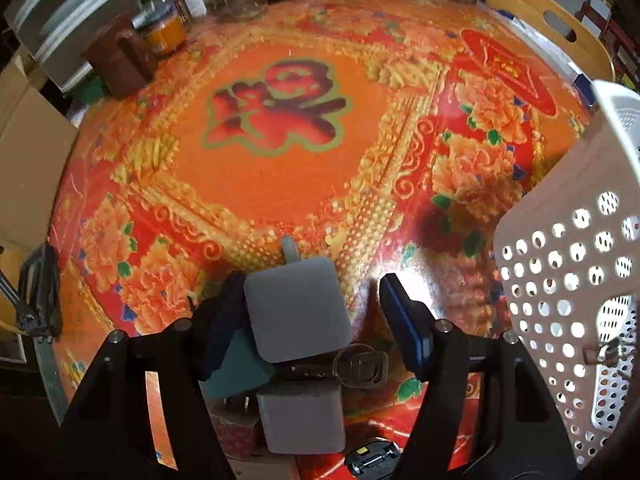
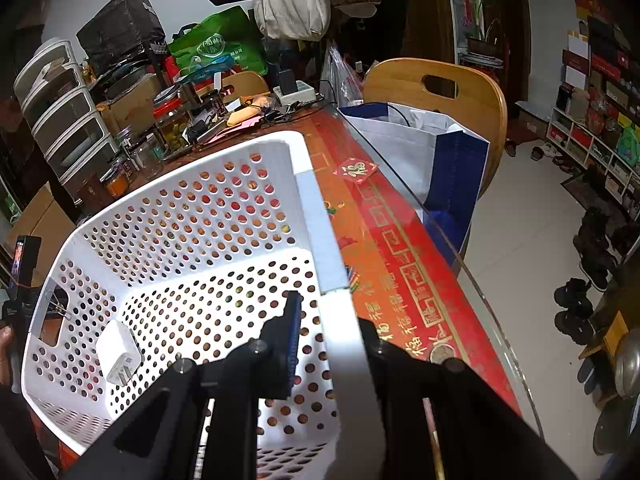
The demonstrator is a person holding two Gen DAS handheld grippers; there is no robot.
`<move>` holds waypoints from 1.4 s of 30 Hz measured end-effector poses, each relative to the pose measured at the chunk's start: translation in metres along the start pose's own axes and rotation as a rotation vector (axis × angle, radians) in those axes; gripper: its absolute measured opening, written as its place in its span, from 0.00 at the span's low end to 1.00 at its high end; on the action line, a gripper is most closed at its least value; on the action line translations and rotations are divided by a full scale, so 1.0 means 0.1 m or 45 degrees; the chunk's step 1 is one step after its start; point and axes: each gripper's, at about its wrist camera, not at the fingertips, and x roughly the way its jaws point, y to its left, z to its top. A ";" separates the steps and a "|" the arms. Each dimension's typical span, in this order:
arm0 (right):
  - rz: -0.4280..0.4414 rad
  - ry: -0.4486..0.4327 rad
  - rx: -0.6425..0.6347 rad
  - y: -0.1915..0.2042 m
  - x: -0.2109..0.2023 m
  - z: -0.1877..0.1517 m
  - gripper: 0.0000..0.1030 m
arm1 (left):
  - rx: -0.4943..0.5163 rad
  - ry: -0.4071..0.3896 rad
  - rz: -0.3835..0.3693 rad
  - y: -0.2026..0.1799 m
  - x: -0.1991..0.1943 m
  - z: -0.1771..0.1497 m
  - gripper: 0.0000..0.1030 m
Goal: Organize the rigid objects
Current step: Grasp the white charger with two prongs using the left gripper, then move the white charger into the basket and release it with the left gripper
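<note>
In the left wrist view my left gripper (image 1: 312, 300) is open over a pile of small objects on the table. A grey charger cube (image 1: 298, 310) lies between the fingers, against the left one. Below it lie a second grey block (image 1: 302, 418), a teal block (image 1: 240, 364), a key ring (image 1: 362, 366) and a black-yellow item (image 1: 372, 460). The white perforated basket (image 1: 568, 280) stands to the right. In the right wrist view my right gripper (image 2: 328, 320) straddles the basket's right wall (image 2: 320, 216); whether it pinches the wall is unclear. A white plug adapter (image 2: 118, 354) lies inside the basket.
Jars and a brown box (image 1: 120, 56) stand at the table's far left edge. A wooden chair (image 2: 436, 92) with a blue-white bag (image 2: 432, 152) is beyond the table's glass edge. Drawers and clutter (image 2: 64, 120) line the back. The floor lies to the right.
</note>
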 end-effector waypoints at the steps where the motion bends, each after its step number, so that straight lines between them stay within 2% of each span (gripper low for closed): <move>1: 0.000 0.000 0.000 0.00 0.00 0.00 0.15 | -0.008 0.007 -0.007 0.00 0.02 -0.01 0.65; 4: -0.002 -0.001 0.000 0.00 0.00 0.00 0.15 | -0.022 -0.009 -0.001 0.00 0.01 -0.04 0.60; 5: -0.002 -0.001 0.000 0.00 0.00 0.00 0.15 | -0.023 -0.015 0.003 0.00 0.01 -0.05 0.55; 6: -0.001 -0.001 0.000 0.00 0.00 0.00 0.15 | -0.022 -0.031 0.018 -0.01 -0.01 -0.06 0.43; 8: 0.003 -0.003 0.000 0.00 0.00 0.00 0.15 | -0.050 -0.036 0.005 0.01 -0.02 -0.09 0.43; 11: 0.007 -0.005 -0.001 0.00 0.00 -0.01 0.15 | -0.079 -0.099 0.103 0.05 -0.10 -0.14 0.42; 13: 0.005 -0.004 -0.006 0.01 0.00 -0.01 0.15 | -0.107 -0.175 0.113 0.08 -0.24 -0.18 0.42; 17: 0.002 -0.002 -0.009 0.01 0.00 -0.01 0.15 | -0.082 -0.320 0.271 0.04 -0.55 -0.23 0.42; 20: 0.004 -0.005 -0.004 0.00 0.00 -0.01 0.15 | -0.091 -0.365 0.289 0.05 -0.72 -0.24 0.42; 24: 0.003 -0.005 -0.006 0.00 -0.01 -0.02 0.15 | -0.061 -0.499 0.437 -0.06 -1.06 -0.32 0.42; 26: 0.002 -0.003 -0.013 0.01 -0.01 -0.02 0.15 | -0.007 -0.569 0.517 -0.21 -1.26 -0.34 0.42; 36: 0.014 -0.005 -0.015 -0.01 -0.01 -0.01 0.15 | 0.237 -0.687 0.516 -1.12 -1.90 -0.31 0.42; 40: 0.020 -0.006 -0.017 -0.02 -0.02 -0.01 0.15 | 0.322 -0.696 0.433 -1.54 -2.03 -0.26 0.42; 42: 0.023 -0.005 -0.018 -0.02 -0.02 -0.01 0.16 | 0.362 -0.694 0.427 -1.76 -2.04 -0.23 0.42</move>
